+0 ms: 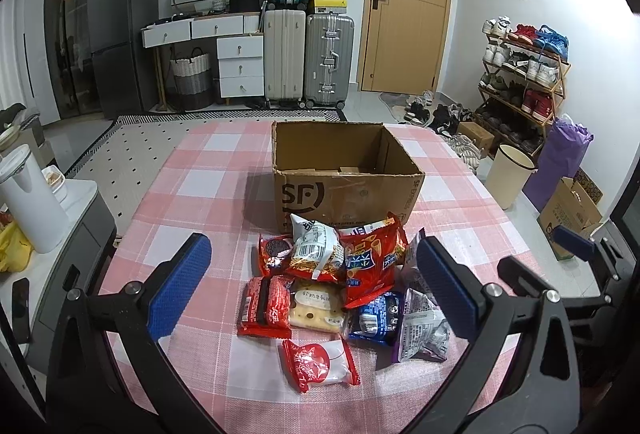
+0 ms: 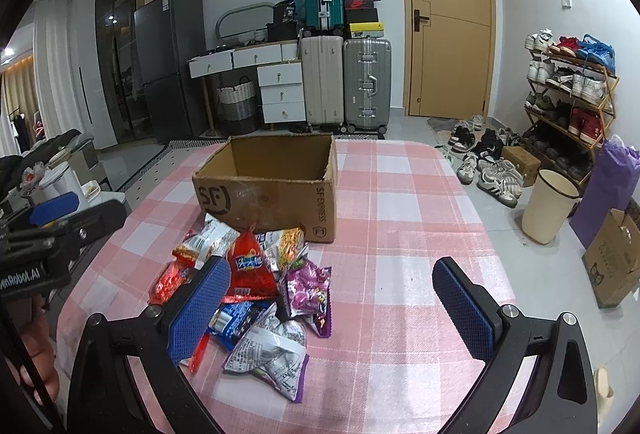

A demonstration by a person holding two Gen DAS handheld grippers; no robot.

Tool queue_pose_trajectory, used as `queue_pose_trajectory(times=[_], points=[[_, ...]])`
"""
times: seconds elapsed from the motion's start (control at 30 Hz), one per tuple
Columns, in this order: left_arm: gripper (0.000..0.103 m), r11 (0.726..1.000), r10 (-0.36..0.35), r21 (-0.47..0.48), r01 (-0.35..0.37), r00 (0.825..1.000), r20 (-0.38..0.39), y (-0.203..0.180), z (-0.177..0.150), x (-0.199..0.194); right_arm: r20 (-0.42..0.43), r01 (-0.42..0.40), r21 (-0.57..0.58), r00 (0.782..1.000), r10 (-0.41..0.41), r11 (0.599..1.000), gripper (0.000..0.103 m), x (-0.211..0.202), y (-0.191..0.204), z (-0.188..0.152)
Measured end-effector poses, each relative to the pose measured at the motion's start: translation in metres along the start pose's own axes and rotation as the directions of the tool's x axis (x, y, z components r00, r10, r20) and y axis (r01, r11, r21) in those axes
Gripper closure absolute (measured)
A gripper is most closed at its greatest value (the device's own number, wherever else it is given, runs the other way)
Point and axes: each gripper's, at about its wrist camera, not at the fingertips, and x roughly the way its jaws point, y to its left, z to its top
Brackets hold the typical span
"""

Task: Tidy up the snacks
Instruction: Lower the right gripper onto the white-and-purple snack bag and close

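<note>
An open cardboard box [image 1: 344, 190] stands on a pink checked tablecloth [image 1: 200, 178]; it also shows in the right wrist view [image 2: 272, 200]. A pile of snack packets [image 1: 336, 282] lies in front of it, among them a big red bag [image 1: 372, 258], a blue packet [image 1: 376, 318] and a red-and-white packet [image 1: 320, 364]. My left gripper [image 1: 316, 258] is open above the pile. My right gripper [image 2: 332, 282] is open, right of the pile [image 2: 256, 286], above bare cloth; its left finger [image 2: 200, 310] overlaps the packets.
Beyond the table are suitcases [image 1: 308, 58], white drawers [image 1: 240, 62], a fridge [image 1: 120, 34] and a door [image 1: 408, 2]. A shoe rack [image 1: 524, 74], a cream bin [image 1: 510, 174] and a purple bag [image 1: 556, 162] stand right. A white kettle [image 1: 28, 194] sits left.
</note>
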Motion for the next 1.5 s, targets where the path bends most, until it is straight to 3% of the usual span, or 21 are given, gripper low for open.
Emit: queue_pose_trajectory(times=[0.43, 0.77, 1.37, 1.47, 1.5], points=[[0.001, 1.0, -0.006, -0.019, 0.005, 1.0, -0.016, 0.002, -0.009, 0.009, -0.121, -0.112, 0.011, 0.986, 0.113, 0.994, 0.0, 0.038, 0.003, -0.038], [0.001, 0.999, -0.013, -0.044, 0.011, 0.999, -0.038, 0.003, -0.015, 0.016, -0.219, -0.211, 0.108, 0.948, 0.23, 0.972, 0.0, 0.077, 0.001, -0.065], [0.001, 0.997, -0.016, -0.079, 0.009, 0.996, -0.088, 0.031, -0.017, 0.044, -0.246, -0.315, 0.204, 0.9, 0.36, 0.927, 0.001, 0.105, 0.003, -0.075], [0.001, 0.997, -0.014, -0.08, 0.007, 0.996, -0.093, 0.033, -0.018, 0.049, -0.252, -0.325, 0.204, 0.894, 0.371, 0.923, 0.007, 0.109, 0.005, -0.076], [0.001, 0.997, -0.013, -0.081, 0.005, 0.996, -0.094, 0.034, -0.019, 0.05, -0.259, -0.332, 0.208, 0.888, 0.379, 0.92, 0.017, 0.111, 0.006, -0.077]])
